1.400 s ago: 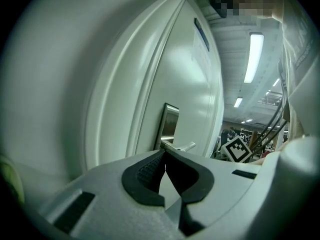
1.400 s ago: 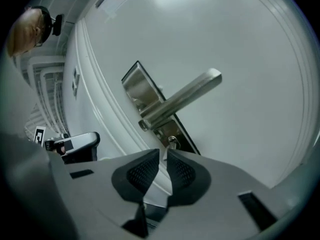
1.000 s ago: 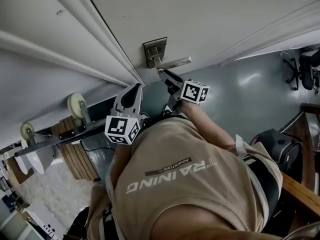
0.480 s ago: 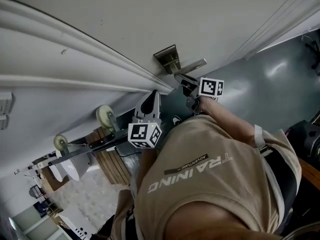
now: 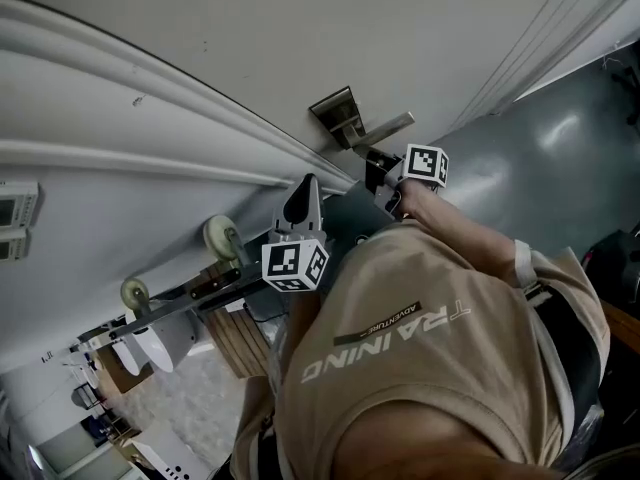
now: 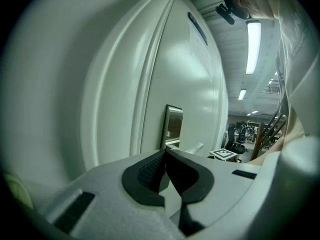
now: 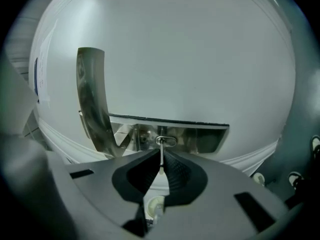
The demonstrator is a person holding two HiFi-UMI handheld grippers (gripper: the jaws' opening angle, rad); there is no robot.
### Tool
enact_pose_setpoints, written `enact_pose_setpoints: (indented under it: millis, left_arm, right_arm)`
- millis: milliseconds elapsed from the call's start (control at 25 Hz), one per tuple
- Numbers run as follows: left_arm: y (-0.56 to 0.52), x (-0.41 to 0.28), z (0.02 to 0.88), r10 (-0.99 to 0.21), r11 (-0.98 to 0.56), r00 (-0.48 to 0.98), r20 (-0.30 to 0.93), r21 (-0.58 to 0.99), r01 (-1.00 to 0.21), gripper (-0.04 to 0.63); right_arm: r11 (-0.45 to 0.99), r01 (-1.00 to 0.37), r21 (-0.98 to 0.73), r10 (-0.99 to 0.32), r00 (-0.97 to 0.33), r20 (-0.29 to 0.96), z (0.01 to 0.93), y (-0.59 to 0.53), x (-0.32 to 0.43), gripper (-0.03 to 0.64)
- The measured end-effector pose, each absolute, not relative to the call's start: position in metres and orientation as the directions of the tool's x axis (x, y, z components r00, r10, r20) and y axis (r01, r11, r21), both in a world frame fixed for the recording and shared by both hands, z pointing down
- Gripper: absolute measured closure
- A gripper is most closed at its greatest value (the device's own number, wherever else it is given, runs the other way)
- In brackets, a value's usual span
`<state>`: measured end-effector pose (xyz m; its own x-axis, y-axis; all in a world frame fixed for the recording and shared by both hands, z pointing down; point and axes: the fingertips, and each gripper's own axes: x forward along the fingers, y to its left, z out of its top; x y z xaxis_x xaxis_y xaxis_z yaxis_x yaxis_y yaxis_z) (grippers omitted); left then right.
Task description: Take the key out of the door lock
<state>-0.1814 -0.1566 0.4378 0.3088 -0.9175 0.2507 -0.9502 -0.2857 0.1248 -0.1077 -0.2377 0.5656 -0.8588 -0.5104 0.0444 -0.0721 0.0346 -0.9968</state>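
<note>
Thin silver metal key [image 7: 161,147]: light, stiff, slick; hold by flat faces. Right gripper [image 7: 161,156] jaws pinch it at steel lock plate [image 7: 202,139]. Left gripper [image 6: 165,154] jaws closed, empty.

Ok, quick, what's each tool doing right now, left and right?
Left tool: shut, holding nothing.
Right tool: shut on the key at the door lock.
</note>
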Motion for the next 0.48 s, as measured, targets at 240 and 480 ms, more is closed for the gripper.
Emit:
enact_pose_setpoints:
  millis: [240, 480]
  left_arm:
    - [-0.1533, -0.1818, 0.4328, -0.915, -0.305, 0.327, 0.237, 0.125, -0.944, 0.589]
    - [-0.1488, -0.1766, 0.4276, -0.916, -0.315, 0.339, 0.215, 0.137, -0.939, 0.589]
  right_arm:
    - [0.028, -0.055, -0.998, -0.511, -0.859, 0.034, 0.5664, -0.2361, -0.1079, 0.586]
    - [0.084, -0.039, -0.996, -0.491, -0.871, -0.007, 0.5662, -0.2364, -0.1072, 0.588]
